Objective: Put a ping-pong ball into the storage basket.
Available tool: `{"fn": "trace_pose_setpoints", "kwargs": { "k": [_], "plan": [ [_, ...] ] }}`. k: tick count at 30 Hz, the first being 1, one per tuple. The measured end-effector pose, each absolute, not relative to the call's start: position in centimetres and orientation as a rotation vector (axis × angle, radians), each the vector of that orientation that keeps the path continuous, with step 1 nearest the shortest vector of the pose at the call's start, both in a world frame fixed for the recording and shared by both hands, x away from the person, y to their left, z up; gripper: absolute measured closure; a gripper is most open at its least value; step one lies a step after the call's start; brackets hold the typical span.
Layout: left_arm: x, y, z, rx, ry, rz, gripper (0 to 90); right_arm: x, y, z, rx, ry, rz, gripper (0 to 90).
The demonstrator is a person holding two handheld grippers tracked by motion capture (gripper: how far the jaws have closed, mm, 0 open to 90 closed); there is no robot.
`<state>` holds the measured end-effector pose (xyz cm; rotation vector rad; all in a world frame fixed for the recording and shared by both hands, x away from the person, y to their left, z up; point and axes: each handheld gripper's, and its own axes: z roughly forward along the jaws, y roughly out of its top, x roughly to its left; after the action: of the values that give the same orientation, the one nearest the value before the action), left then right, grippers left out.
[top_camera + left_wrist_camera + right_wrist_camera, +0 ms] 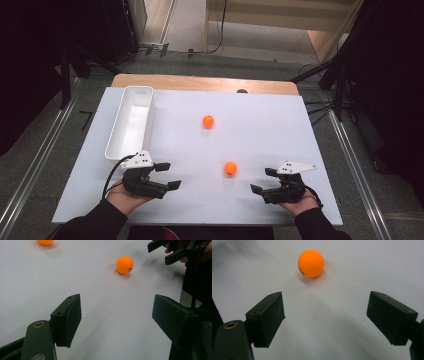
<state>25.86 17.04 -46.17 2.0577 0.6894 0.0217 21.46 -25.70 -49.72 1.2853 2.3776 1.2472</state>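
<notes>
A: Biggest first?
B: Bench (pixel 260 200), white-topped, wooden strip along the far edge.
A: Then?
B: Tray (pixel 121 127), long, white, lying at the far left, short end just beyond the left hand-held gripper (pixel 168 176).
A: Grippers?
B: Left hand-held gripper near the front left edge, jaws apart, nothing between them, bare bench showing in the gap. Right hand-held gripper (pixel 263 180) near the front right edge, jaws spread wide too, holding nothing. Both pointing inward, towards each other.
A: Smallest?
B: Two orange balls. Near ball (pixel 230 168) resting on the bench between the two grippers, closer to the right one, touching neither; straight ahead of the open jaws in the right gripper view (pixel 311 263). Far ball (pixel 208 121) lying mid-bench, well apart from both grippers and right of the tray.
</notes>
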Motion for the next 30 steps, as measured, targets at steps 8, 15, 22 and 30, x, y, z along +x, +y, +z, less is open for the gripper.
{"fn": "trace_pose_setpoints", "kwargs": {
  "k": [8,15,22,30],
  "plan": [
    [26.5,16.2,-45.8,2.069,0.663,0.022,23.8,21.6,-25.7,-49.8,1.296,2.383,1.252,13.1],
    [27.3,15.3,-45.5,2.052,0.65,0.001,23.7,21.6,-25.7,-49.8,1.29,2.386,1.238,13.1],
    [27.9,14.7,-45.5,2.037,0.658,-0.017,21.6,21.5,-25.7,-49.8,1.284,2.385,1.228,13.1],
    [28.4,13.6,-45.3,2.059,0.632,0.01,18.5,21.5,-25.6,-49.8,1.285,2.392,1.226,13.1]
  ]
}}
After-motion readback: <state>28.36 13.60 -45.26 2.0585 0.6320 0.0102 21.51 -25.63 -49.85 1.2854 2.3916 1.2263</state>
